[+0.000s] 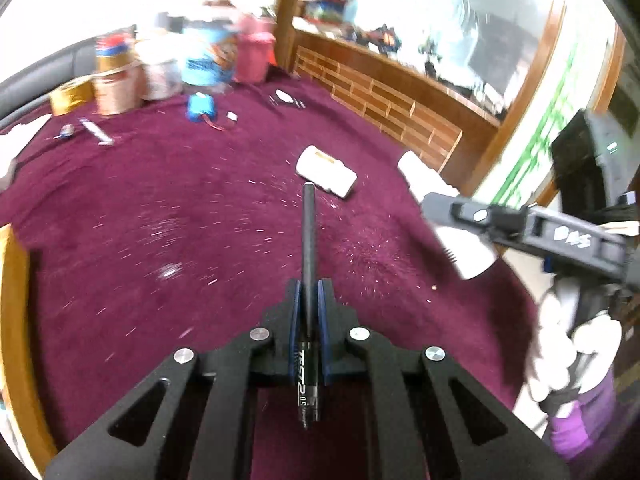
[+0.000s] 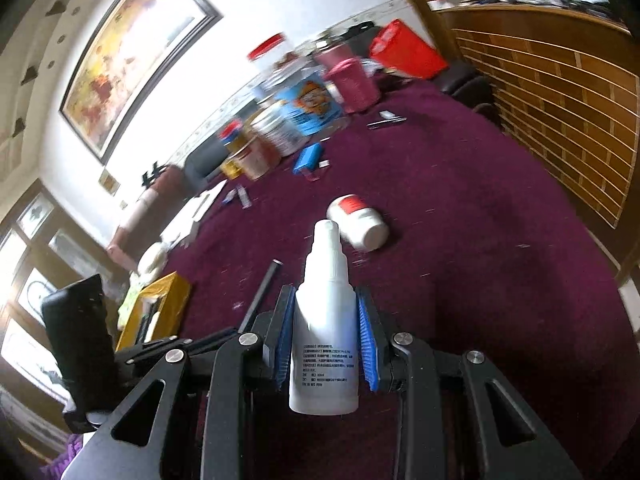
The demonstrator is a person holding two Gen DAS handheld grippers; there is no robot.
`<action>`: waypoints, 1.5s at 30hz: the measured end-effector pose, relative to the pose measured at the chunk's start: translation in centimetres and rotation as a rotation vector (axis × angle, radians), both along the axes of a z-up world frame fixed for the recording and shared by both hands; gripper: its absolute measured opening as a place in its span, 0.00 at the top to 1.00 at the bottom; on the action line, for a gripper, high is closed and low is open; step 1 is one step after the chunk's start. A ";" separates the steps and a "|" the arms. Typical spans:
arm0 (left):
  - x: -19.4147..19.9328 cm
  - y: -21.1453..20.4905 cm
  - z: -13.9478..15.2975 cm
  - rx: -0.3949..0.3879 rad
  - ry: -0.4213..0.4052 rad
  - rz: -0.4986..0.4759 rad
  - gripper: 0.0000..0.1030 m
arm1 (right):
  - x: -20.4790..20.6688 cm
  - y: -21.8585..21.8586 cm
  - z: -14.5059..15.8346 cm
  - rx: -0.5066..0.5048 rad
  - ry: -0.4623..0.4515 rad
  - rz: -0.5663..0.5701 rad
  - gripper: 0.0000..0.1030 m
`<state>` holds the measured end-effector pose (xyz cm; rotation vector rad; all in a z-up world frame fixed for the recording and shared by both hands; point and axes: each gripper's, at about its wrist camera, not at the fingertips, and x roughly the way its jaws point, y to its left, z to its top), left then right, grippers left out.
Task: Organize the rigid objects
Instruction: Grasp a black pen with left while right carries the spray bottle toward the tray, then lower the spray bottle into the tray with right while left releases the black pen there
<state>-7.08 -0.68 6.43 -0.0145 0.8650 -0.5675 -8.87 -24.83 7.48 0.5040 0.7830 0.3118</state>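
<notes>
My left gripper (image 1: 308, 292) is shut on a black pen (image 1: 308, 240) that points forward above the maroon tablecloth (image 1: 180, 240). My right gripper (image 2: 326, 300) is shut on a white squeeze bottle (image 2: 326, 320) with its nozzle pointing forward. That bottle (image 1: 436, 200) and the right gripper (image 1: 448, 208) also show at the right of the left wrist view. The pen (image 2: 262, 292) shows left of the bottle in the right wrist view. A white pill bottle (image 1: 326, 174) (image 2: 358, 222) lies on its side on the cloth ahead of both grippers.
Cans, tubs and a pink container (image 1: 252, 54) crowd the far edge. A blue battery pack (image 1: 202, 108) with wires, a small white stick (image 1: 96, 132) and clips (image 1: 286, 98) lie on the cloth. A yellow box (image 2: 154, 312) sits at the left. A wooden lattice panel (image 1: 380, 100) runs along the right.
</notes>
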 end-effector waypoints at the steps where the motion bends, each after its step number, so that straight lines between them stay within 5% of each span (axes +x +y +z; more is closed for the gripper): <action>1: -0.7 1.3 0.6 -0.023 -0.006 0.017 0.94 | -0.2 0.6 0.2 -0.001 -0.003 0.013 0.74; 9: -6.5 15.5 3.6 -0.165 -0.021 0.283 0.94 | -0.4 11.2 2.5 -0.025 -0.023 0.237 0.74; 17: -11.2 27.3 1.7 -0.109 -0.005 0.591 0.94 | -1.3 24.7 1.4 -0.003 0.041 0.516 0.74; 25: -11.6 30.0 -1.8 -0.074 0.045 0.654 0.94 | -2.5 35.1 -1.9 -0.058 0.167 0.642 0.74; 34: -11.6 30.0 -2.4 -0.013 0.022 0.681 0.92 | -3.0 40.0 -4.0 -0.243 0.177 0.620 0.74; 39: -12.3 30.1 -1.4 0.066 -0.027 0.748 0.46 | -2.9 40.7 -4.4 -0.273 0.184 0.606 0.74; 45: -13.0 29.8 0.0 0.131 -0.093 0.776 0.38 | -3.5 40.6 -3.4 -0.294 0.131 0.592 0.73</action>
